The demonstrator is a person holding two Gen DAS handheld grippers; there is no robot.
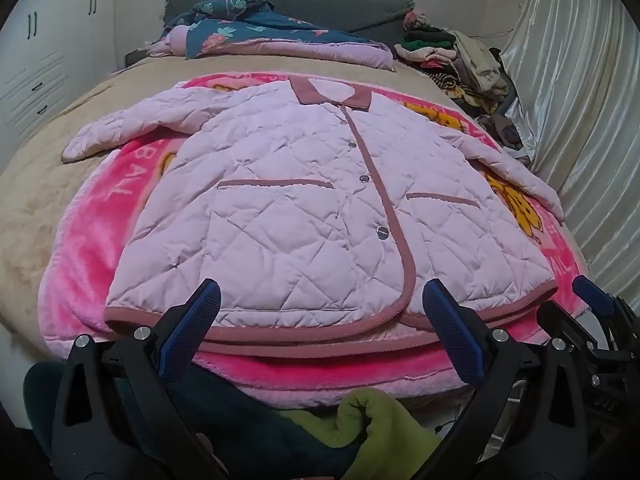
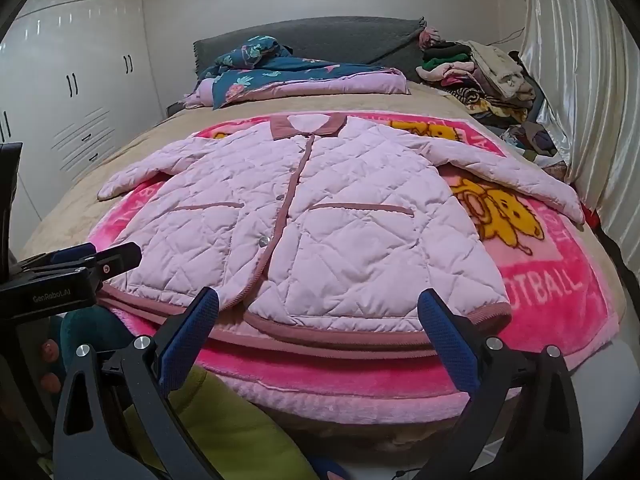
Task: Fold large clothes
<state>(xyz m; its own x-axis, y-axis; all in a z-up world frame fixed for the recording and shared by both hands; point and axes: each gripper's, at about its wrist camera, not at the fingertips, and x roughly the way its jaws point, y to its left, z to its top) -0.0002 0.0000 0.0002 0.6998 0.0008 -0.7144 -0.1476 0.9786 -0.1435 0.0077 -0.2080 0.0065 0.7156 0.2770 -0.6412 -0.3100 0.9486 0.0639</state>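
A pale pink quilted jacket (image 1: 304, 200) (image 2: 328, 216) with dusty-rose trim lies flat and buttoned, front up, on a bright pink blanket (image 1: 88, 248) (image 2: 552, 292). Both sleeves spread out to the sides, and the collar points to the far end of the bed. My left gripper (image 1: 320, 300) hovers open just before the jacket's hem, nothing between its blue pads. My right gripper (image 2: 320, 300) is open too, near the hem's right half, and empty. The right gripper's blue tip (image 1: 592, 296) shows at the edge of the left wrist view, and the left gripper's body (image 2: 72, 268) in the right wrist view.
A beige bed cover (image 1: 36, 184) lies under the blanket. A dark floral quilt (image 1: 256, 28) sits by the grey headboard (image 2: 344, 36). A heap of clothes (image 1: 460, 60) fills the far right corner beside shiny curtains (image 2: 580, 80). White wardrobes (image 2: 80, 80) stand on the left. Green fabric (image 1: 372, 420) lies below the grippers.
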